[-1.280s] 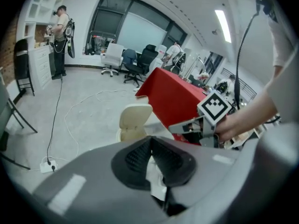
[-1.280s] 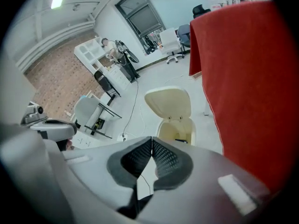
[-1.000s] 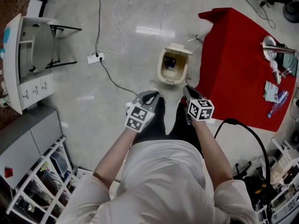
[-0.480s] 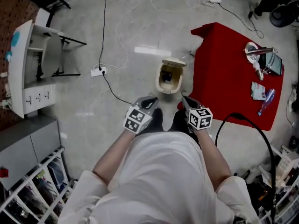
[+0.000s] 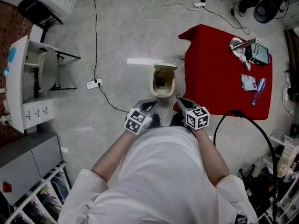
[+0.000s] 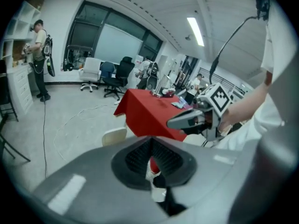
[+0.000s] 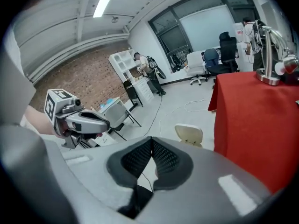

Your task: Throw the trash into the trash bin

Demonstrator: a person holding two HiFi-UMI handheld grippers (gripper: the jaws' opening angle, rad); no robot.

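Note:
A cream trash bin [image 5: 162, 81] stands on the floor with its lid up and something dark and blue inside, just ahead of both grippers. My left gripper [image 5: 152, 105] and right gripper [image 5: 179, 100] are held side by side in front of the person's body, both shut and empty. In the left gripper view the jaws [image 6: 152, 141] meet with nothing between them, and the bin's lid [image 6: 114, 135] shows beyond. The right gripper [image 7: 151, 141] looks the same, with the bin [image 7: 189, 133] ahead. On the red table [image 5: 219, 78] lie a plastic bottle [image 5: 257, 89] and a crumpled wrapper [image 5: 247, 82].
A power strip [image 5: 94, 83] and cables cross the floor to the left of the bin. A white desk with a chair [image 5: 29, 78] stands at far left, a metal lamp [image 5: 243, 45] on the table's far end, a thick black cable [image 5: 250, 127] at right.
Both grippers have risen with the person, still side by side and shut. The view has pulled back, so the bin and the table look smaller and farther.

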